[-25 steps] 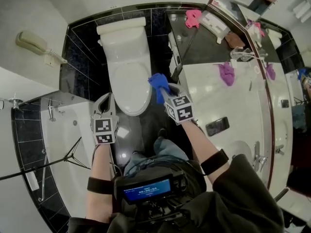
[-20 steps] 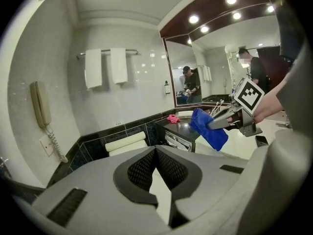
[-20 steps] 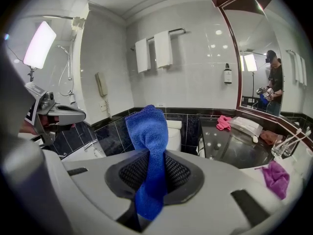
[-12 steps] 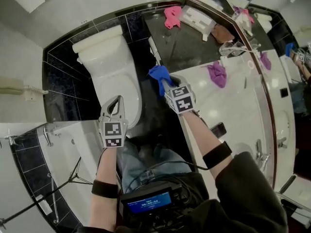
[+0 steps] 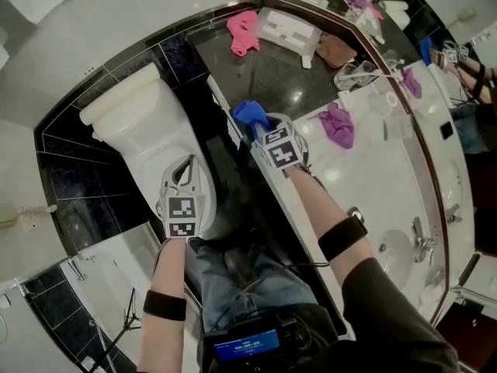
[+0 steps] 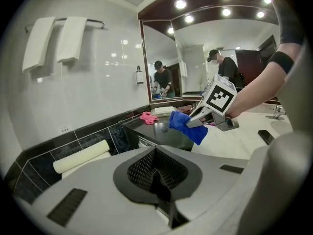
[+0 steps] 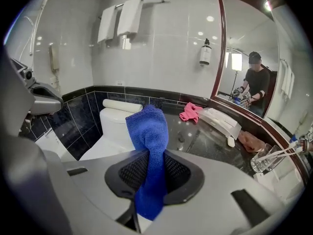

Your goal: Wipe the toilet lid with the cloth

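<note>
Head view: right claw (image 5: 262,129) clamps cloth (image 5: 248,113) beside counter edge (image 5: 224,109).

The black table (image 5: 287,84) is carrying a pink cloth (image 5: 243,31) at its far left, a white box (image 5: 289,31) lying just right of it, then a brown cloth (image 5: 335,49) and a glass (image 5: 353,74).

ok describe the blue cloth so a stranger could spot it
Find the white toilet; right of it, by the black counter, the right gripper is shut on the blue cloth. Unlike the pink cloth and purple cloth, it is held, not lying down.
</note>
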